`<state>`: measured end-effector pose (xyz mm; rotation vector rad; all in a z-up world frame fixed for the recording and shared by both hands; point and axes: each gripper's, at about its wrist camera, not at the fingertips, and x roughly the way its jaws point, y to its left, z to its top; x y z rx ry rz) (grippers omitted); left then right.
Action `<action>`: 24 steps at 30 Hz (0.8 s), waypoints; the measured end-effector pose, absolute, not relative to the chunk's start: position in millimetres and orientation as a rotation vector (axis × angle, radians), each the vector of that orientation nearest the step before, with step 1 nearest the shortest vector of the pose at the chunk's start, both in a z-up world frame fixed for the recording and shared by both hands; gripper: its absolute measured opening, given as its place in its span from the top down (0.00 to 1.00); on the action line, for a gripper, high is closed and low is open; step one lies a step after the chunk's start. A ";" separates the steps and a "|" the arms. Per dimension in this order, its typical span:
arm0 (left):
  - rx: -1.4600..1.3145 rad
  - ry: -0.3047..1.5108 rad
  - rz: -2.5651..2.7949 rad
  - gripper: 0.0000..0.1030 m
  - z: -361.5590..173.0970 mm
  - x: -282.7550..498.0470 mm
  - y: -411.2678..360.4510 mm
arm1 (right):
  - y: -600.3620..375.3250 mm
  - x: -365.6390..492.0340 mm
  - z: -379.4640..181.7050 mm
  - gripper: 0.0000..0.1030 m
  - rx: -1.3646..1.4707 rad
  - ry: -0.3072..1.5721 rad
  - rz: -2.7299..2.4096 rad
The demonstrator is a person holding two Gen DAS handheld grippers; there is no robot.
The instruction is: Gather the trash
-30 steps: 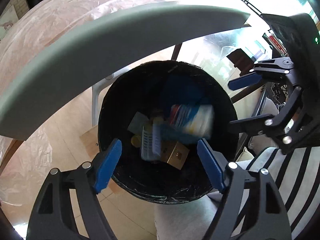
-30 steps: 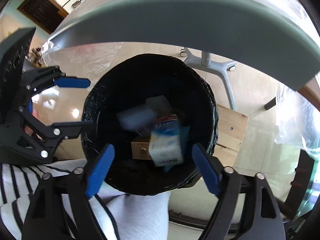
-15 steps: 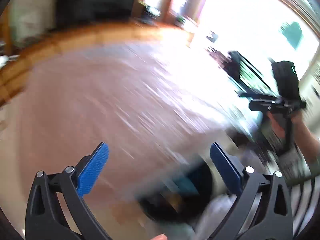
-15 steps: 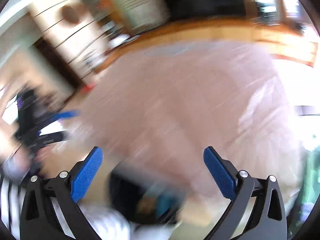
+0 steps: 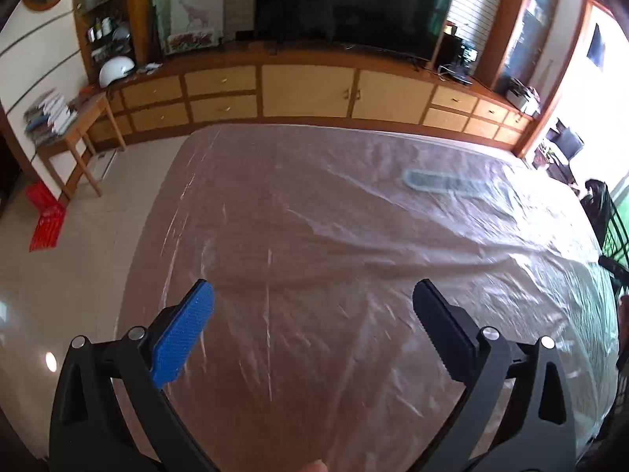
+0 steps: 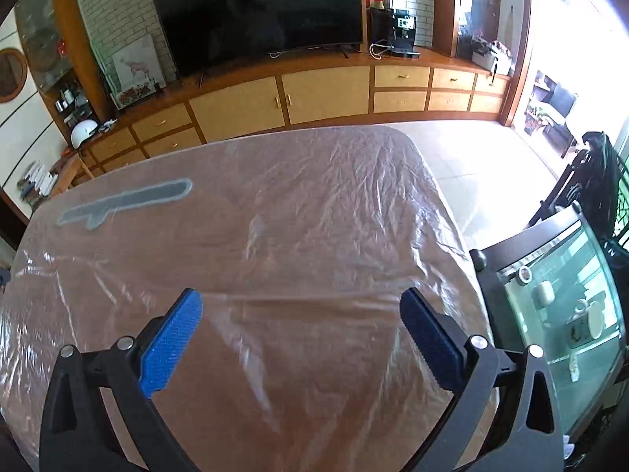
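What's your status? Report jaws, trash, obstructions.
Left gripper and right gripper open, jaws empty. No trash visible on the plastic-covered table; only a grey flat strip under the plastic. Nothing in the way.

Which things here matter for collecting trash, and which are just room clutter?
Job:
left gripper, open, empty
right gripper, open, empty
plastic-covered table, no trash visible

Just about:
television
white helmet
coffee machine
glass side table
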<state>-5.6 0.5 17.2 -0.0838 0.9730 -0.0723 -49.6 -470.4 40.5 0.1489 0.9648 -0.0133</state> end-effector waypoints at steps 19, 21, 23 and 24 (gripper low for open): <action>-0.011 0.964 0.019 0.01 1.6 27.8 10.5 | -463.7 -37.7 27.4 0.04 0.040 0.971 -0.073; -0.012 0.964 0.019 0.01 1.0 27.7 12.4 | -463.9 -37.9 27.3 0.03 0.041 0.971 -0.073; -0.014 0.965 0.017 0.01 1.0 28.5 11.7 | -463.4 -37.7 27.8 0.04 0.041 0.971 -0.074; -0.016 0.965 0.016 0.01 0.5 28.4 12.9 | -463.7 -37.9 27.5 0.04 0.040 0.971 -0.074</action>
